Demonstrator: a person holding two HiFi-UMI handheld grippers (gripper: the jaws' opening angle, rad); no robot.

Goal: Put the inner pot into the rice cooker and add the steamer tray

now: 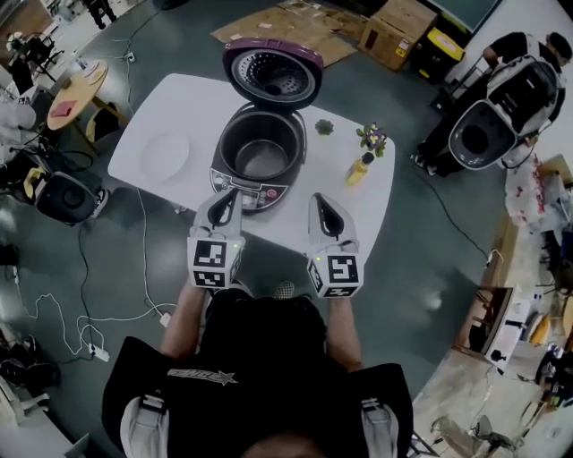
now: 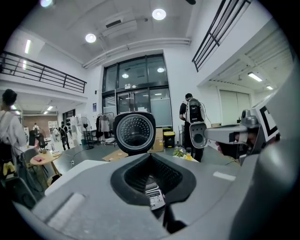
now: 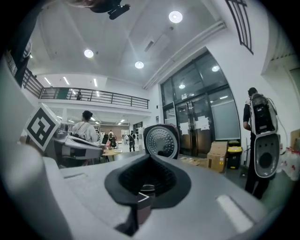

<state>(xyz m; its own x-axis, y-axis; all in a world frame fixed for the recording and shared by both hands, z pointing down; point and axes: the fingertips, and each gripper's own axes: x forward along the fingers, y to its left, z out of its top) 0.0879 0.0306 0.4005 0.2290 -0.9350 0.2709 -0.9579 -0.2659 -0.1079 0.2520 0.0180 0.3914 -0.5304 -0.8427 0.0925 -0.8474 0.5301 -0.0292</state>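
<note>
The rice cooker [image 1: 260,152] stands in the middle of the white table [image 1: 376,201] with its purple lid [image 1: 273,73] raised. A grey metal pot wall [image 1: 261,143] shows inside its body. To its left a white round tray [image 1: 165,154] lies flat on the table. My left gripper [image 1: 226,200] and right gripper [image 1: 324,206] hover side by side at the table's near edge, both shut and empty, just in front of the cooker's control panel [image 1: 251,190]. The lid [image 2: 135,132] rises beyond the left gripper's [image 2: 151,158] closed jaws. The right gripper [image 3: 149,159] also faces the lid [image 3: 161,140].
A yellow bottle with flowers [image 1: 360,166] and a small green plant [image 1: 324,127] stand right of the cooker. Cardboard [image 1: 295,25] lies on the floor behind the table. A person with a backpack [image 1: 519,67] stands far right. Cables [image 1: 89,313] trail on the floor at left.
</note>
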